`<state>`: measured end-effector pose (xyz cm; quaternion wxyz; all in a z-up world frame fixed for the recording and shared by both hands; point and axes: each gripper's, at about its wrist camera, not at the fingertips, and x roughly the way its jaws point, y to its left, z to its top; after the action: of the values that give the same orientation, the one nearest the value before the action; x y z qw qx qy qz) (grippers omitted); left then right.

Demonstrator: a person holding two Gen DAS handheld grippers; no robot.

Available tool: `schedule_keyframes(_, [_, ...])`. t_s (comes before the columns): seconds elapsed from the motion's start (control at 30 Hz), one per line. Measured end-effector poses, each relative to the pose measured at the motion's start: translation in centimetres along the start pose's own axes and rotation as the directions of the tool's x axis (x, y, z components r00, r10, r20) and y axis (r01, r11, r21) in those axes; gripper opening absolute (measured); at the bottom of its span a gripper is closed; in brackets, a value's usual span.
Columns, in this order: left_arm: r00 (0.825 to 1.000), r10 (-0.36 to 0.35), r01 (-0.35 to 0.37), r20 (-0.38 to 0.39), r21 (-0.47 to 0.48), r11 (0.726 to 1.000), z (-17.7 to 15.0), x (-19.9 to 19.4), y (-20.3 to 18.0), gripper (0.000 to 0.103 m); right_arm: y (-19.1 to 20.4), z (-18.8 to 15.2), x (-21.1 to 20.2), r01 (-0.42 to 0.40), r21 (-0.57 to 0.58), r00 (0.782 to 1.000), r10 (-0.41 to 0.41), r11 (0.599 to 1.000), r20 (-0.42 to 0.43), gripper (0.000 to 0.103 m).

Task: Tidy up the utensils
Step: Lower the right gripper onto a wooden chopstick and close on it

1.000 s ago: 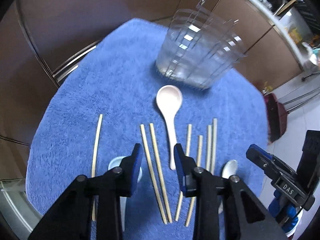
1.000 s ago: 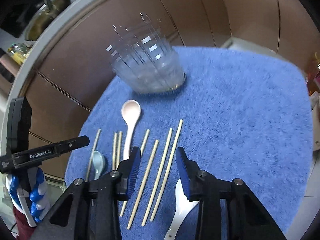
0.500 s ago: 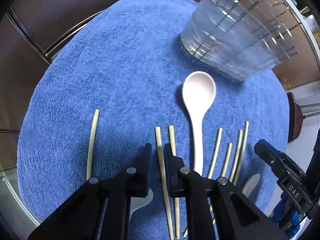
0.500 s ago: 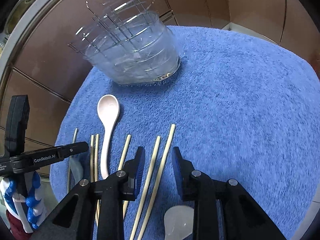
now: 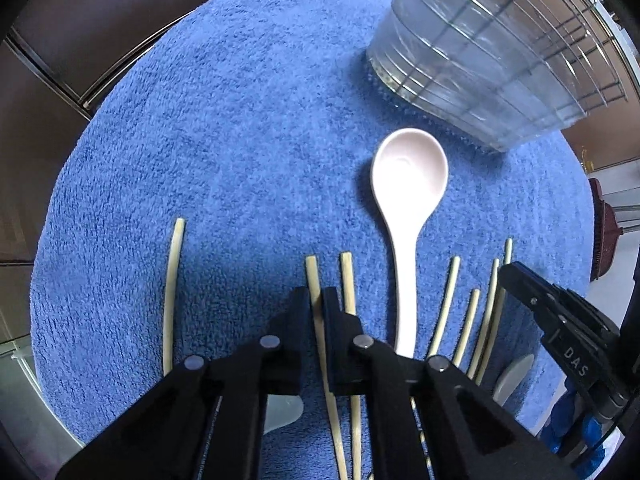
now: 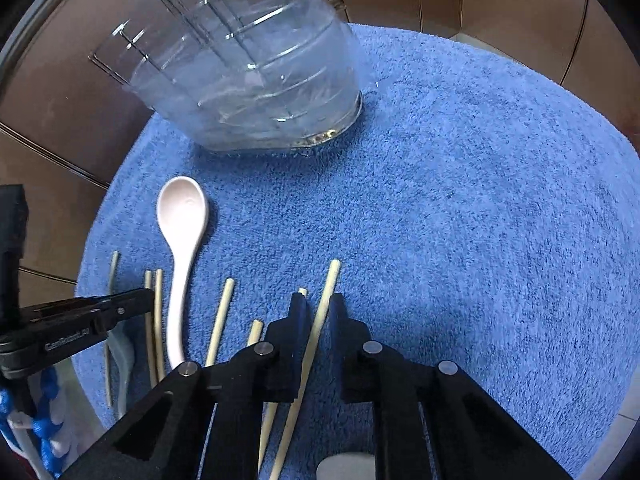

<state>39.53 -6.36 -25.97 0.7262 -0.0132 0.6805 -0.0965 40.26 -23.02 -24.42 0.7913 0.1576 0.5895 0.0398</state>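
I find the holder [image 5: 492,60], at one o'clock on the towel [image 5: 240,120], empty. My left gripper [image 5: 318,300] has just closed on one chopstick [image 5: 313,276], my right gripper [image 6: 318,308] on another chopstick [image 6: 329,284]. The spoon [image 5: 404,184] and remaining sticks are unsorted.

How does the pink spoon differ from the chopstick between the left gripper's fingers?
The pink spoon is broad, with a round bowl; the chopstick is a thin, pale, straight stick. The spoon lies free on the blue towel; the chopstick is pinched by the left gripper. Both lie flat and roughly parallel, far ends toward the clear holder.
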Motion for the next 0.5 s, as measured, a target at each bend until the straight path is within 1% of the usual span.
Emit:
schedule_keyframes(0.17, [0.999, 0.035, -0.035, 0.014, -0.006, 0.999, 0.0, 0.5, -1.4, 0.006, 0.4, 0.0, 0.4, 0.031, -0.018, 0.999, -0.031, 0.999, 0.01, 0.011])
schedule_keyframes(0.2, [0.999, 0.041, -0.041, 0.019, -0.006, 0.999, -0.1, 0.6, -1.7, 0.006, 0.6, 0.1, 0.6, 0.041, -0.02, 0.999, -0.041, 0.999, 0.011, 0.008])
schedule_keyframes(0.27, [0.998, 0.05, -0.049, 0.029, -0.015, 0.999, -0.4, 0.6, -2.4, 0.005, 1.0, -0.2, 1.0, 0.047, -0.017, 0.999, -0.047, 0.999, 0.019, 0.008])
schedule_keyframes(0.33, [0.998, 0.048, -0.047, 0.033, -0.029, 0.998, -0.8, 0.6, -2.8, 0.005, 0.9, -0.8, 1.2, 0.035, 0.002, 0.999, -0.035, 0.999, 0.03, 0.008])
schedule_keyframes(0.43, [0.998, 0.046, -0.044, 0.04, -0.041, 0.998, -1.3, 0.3, -3.1, 0.005, 0.6, -1.6, 0.5, 0.005, 0.038, 0.999, -0.006, 0.999, 0.043, 0.006])
schedule_keyframes(0.47, [0.998, 0.043, -0.041, 0.047, -0.039, 0.998, -1.6, 0.1, -2.2, 0.005, 0.5, -1.7, 0.4, -0.006, 0.044, 0.999, 0.004, 0.999, 0.049, 0.006])
schedule_keyframes(0.5, [0.997, 0.046, -0.044, 0.06, -0.036, 0.998, -1.8, -0.2, -2.3, 0.005, 0.4, -2.0, 0.0, -0.021, 0.043, 0.998, 0.018, 0.999, 0.059, 0.006])
